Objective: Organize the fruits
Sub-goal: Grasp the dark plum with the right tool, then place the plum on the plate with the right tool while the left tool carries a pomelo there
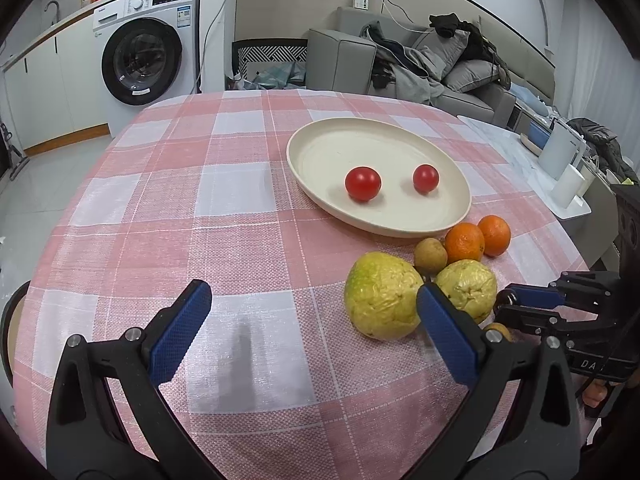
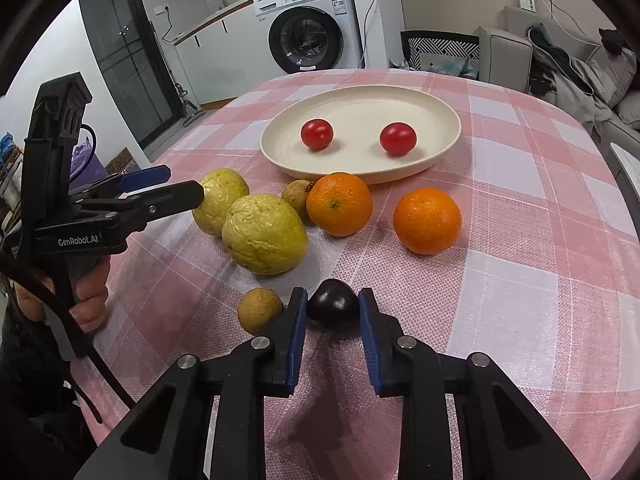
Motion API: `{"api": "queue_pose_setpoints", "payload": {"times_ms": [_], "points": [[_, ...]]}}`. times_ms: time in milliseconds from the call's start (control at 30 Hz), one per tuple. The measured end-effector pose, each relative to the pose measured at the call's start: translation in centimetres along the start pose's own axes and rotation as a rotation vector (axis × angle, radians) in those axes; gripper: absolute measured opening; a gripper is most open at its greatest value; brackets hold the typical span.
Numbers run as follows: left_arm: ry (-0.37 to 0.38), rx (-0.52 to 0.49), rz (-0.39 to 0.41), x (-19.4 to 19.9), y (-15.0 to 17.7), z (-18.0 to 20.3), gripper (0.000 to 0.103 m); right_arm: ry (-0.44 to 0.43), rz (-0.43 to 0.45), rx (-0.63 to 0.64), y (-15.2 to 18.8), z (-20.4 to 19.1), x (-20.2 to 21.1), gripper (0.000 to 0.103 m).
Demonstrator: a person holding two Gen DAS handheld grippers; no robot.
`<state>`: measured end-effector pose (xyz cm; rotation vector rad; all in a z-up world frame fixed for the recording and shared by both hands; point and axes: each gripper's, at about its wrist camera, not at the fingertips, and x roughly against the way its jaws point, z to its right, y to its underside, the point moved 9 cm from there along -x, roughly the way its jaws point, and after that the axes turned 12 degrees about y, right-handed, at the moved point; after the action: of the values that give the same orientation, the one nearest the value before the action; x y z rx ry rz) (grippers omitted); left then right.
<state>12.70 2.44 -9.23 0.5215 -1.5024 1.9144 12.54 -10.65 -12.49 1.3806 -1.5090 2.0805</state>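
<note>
My right gripper (image 2: 333,305) is shut on a small dark purple fruit (image 2: 333,308) that sits on the checked tablecloth, one blue pad pressed to each side. A small brown fruit (image 2: 259,310) lies just to its left. Beyond it are two yellow-green fruits (image 2: 264,234), another brown fruit (image 2: 297,196) and two oranges (image 2: 339,204). The cream plate (image 2: 360,108) behind them holds two red tomatoes (image 2: 317,134). My left gripper (image 1: 314,300) hangs open over bare cloth, with the larger yellow-green fruit (image 1: 382,295) just beyond its right fingertip. The right gripper (image 1: 510,300) shows at that view's right edge.
The table (image 1: 160,200) is round, and its near edge curves away at the lower left. White containers (image 1: 568,184) stand on a marble surface to the right. A washing machine (image 1: 140,60), a black chair (image 1: 272,60) and a grey sofa (image 1: 420,72) stand past the far edge. A hand (image 2: 92,300) grips the left tool.
</note>
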Motion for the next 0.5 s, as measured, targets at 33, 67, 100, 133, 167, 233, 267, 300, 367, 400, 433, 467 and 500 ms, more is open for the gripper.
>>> {"api": "queue_pose_setpoints", "payload": {"times_ms": [33, 67, 100, 133, 167, 233, 267, 300, 367, 400, 433, 467, 500], "points": [[0.001, 0.001, -0.001, 0.0, 0.0, 0.0, 0.102, -0.004, 0.003, -0.004, 0.0, 0.0, 0.0, 0.026], [0.004, 0.002, -0.002, -0.1, 0.0, 0.1, 0.102, -0.01, 0.005, -0.009, -0.1, 0.0, 0.1, 0.026], [0.006, 0.003, -0.002, -0.1, 0.0, 0.1, 0.102, -0.012, 0.012, -0.013, -0.2, 0.1, 0.2, 0.026], [0.008, 0.003, -0.004, -0.1, 0.0, 0.1, 0.102, -0.014, 0.017, -0.016, -0.3, 0.1, 0.3, 0.026], [0.011, 0.003, -0.006, -0.2, 0.0, 0.1, 0.102, -0.015, 0.021, -0.018, -0.4, 0.1, 0.3, 0.026], [0.015, 0.004, -0.011, -0.3, 0.1, 0.2, 0.102, -0.015, 0.031, -0.025, -0.6, 0.3, 0.5, 0.026], [0.018, 0.003, -0.012, -0.4, 0.1, 0.3, 0.102, -0.015, 0.037, -0.031, -0.7, 0.4, 0.6, 0.026], [0.019, 0.002, -0.012, -0.4, 0.1, 0.3, 0.102, -0.017, 0.041, -0.036, -0.8, 0.5, 0.7, 0.026], [0.024, 0.001, -0.011, -0.4, 0.1, 0.4, 0.102, -0.017, 0.054, -0.05, -1.0, 0.7, 0.9, 0.026], [0.031, -0.002, -0.015, -0.5, 0.1, 0.6, 0.102, -0.019, 0.06, -0.057, -1.1, 0.8, 1.0, 0.026], [0.035, -0.003, -0.017, -0.6, 0.1, 0.7, 0.102, -0.022, 0.066, -0.064, -1.2, 0.9, 1.1, 0.026], [0.037, -0.005, -0.019, -0.7, 0.1, 0.8, 0.102, -0.024, 0.071, -0.071, -1.3, 1.1, 1.2, 0.026], [0.039, -0.006, -0.023, -0.9, 0.1, 0.9, 0.102, -0.023, 0.074, -0.076, -1.4, 1.2, 1.3, 0.026]]}}
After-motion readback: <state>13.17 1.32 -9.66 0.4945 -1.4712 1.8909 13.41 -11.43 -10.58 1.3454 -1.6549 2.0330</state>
